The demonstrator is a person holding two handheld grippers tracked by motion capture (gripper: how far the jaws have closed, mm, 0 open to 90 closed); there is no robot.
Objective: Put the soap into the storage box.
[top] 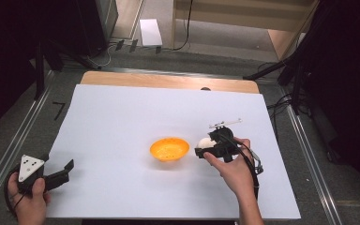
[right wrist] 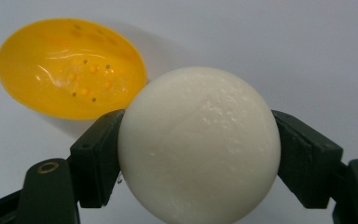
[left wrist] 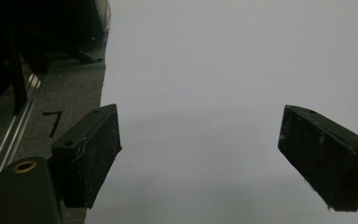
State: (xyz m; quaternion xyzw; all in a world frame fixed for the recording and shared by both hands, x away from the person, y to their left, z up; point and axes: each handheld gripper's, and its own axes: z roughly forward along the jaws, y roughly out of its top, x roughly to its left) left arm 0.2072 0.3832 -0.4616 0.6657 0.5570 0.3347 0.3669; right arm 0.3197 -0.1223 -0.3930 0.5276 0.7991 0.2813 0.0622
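The high view looks forward and down from above the bench's (top: 122,117) near side. The right gripper view sits close behind a white ball (right wrist: 199,142), facing the orange bowl (right wrist: 70,65), which the high view shares. The left gripper view looks low across the near-left bench.

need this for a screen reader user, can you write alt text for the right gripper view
A white ball is clamped between the two black fingers of the right gripper, close to the camera. Behind it, to the upper left, an orange bowl with small holes sits on the white table.
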